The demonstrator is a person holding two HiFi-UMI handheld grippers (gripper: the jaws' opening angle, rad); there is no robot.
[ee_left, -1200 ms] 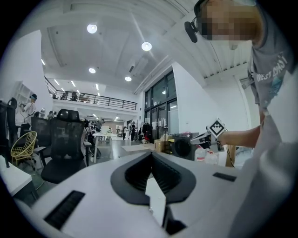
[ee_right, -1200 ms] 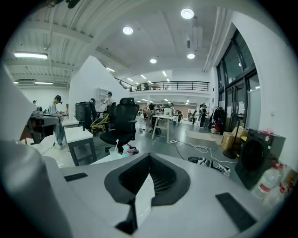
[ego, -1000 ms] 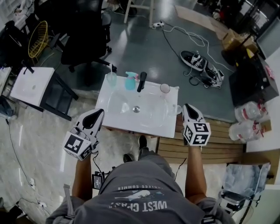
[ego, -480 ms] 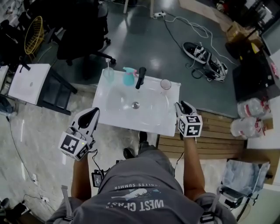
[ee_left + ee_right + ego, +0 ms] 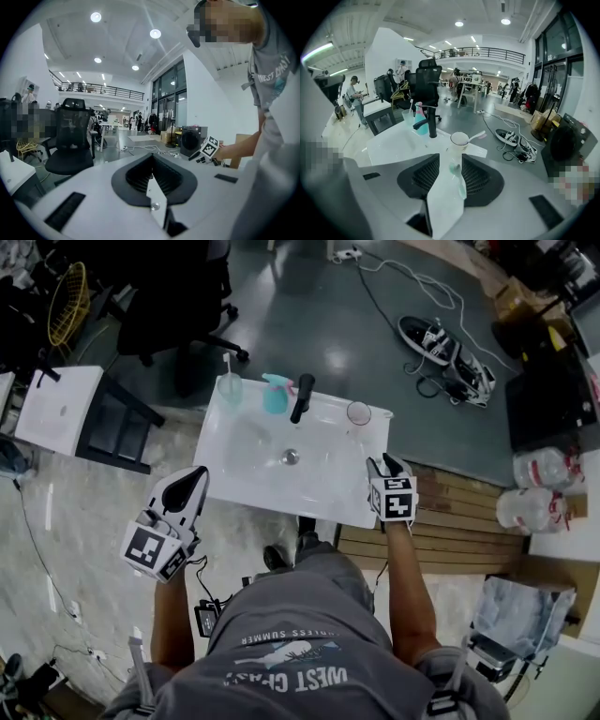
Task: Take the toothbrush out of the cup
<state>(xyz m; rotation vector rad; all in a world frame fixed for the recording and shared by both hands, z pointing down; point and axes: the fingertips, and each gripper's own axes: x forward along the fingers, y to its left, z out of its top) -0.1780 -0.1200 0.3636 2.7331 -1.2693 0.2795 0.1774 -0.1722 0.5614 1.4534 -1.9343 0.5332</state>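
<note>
A clear cup [image 5: 357, 412] stands at the far right corner of the white sink [image 5: 234, 479]. In the right gripper view the cup [image 5: 459, 139] holds a white toothbrush [image 5: 478, 136] that leans out to the right. My right gripper [image 5: 386, 463] hangs at the sink's near right corner, short of the cup. Its jaws have just been opening, and they stand open with nothing between them [image 5: 457, 161]. My left gripper [image 5: 192, 478] is shut and empty off the sink's near left edge. It [image 5: 151, 174] points away over the room.
A black faucet [image 5: 302, 397], a teal spray bottle [image 5: 275, 392] and a second cup [image 5: 230, 387] with a stick in it line the sink's far rim. A white side table [image 5: 61, 411] stands left. An office chair, cables and shoes [image 5: 436, 343] lie beyond.
The right gripper has sunk toward the sink's near right corner, tilted downward, and its jaws have parted. The left gripper has drifted slightly down and left, still shut.
</note>
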